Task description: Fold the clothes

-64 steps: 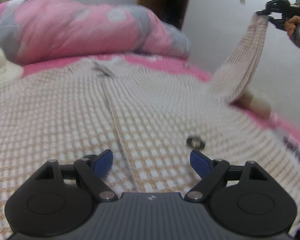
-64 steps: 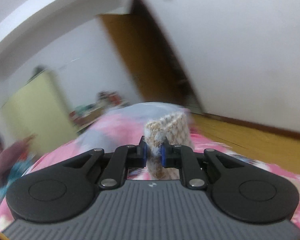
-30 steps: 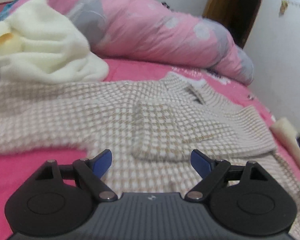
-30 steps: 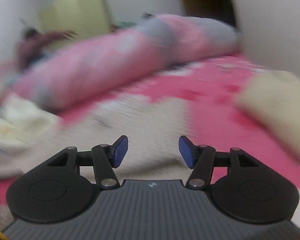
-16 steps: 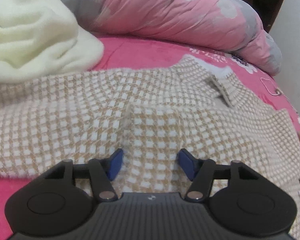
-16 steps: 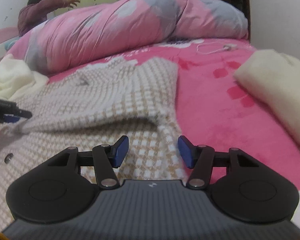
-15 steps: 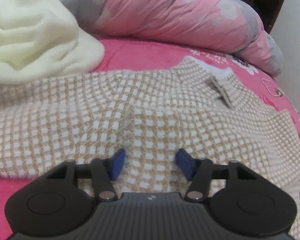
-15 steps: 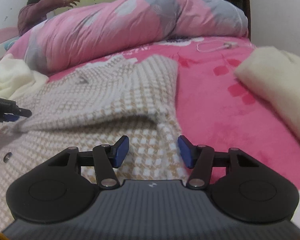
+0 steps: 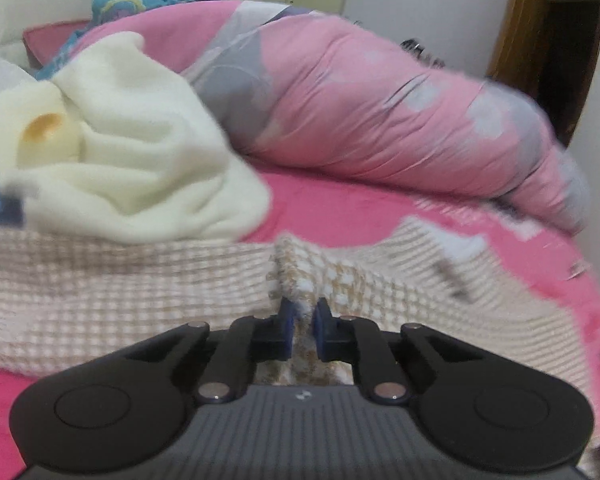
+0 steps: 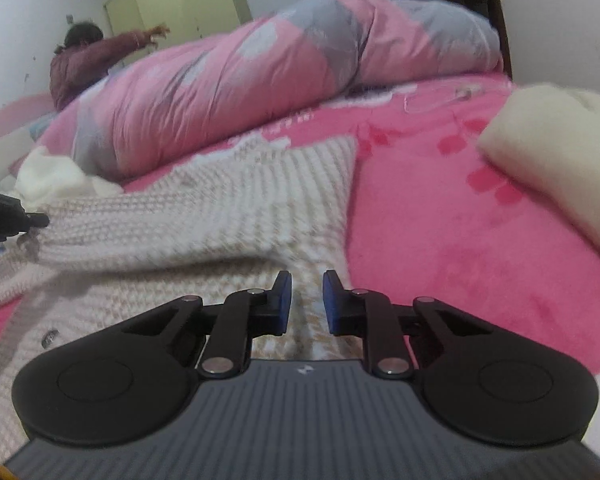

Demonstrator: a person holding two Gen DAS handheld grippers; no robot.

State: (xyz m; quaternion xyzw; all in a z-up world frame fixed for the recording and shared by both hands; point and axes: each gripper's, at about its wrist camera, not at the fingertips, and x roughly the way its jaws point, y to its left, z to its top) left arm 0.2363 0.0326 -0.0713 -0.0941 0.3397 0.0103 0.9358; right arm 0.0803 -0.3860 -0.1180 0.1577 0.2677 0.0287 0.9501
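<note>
The left gripper (image 9: 303,314), wide open a second ago, now pinches the cardigan's cuff (image 9: 300,268) and lifts it; the right gripper (image 10: 306,294), lowered onto the knit, is closing.

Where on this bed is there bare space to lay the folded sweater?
Bare pink sheet lies between the checked sweater and the cream bundle. Crowded: the white fleece and rolled quilt beyond it.

Bed with bright pink sheet (image 10: 440,216). Lying directly on it: beige-and-white checked knit cardigan (image 9: 100,292), spread flat; crumpled cream fleece garment (image 9: 140,152) beside it; rolled pink-and-grey quilt (image 10: 260,68) along the far side; folded cream item (image 10: 560,152) apart, at the right.
</note>
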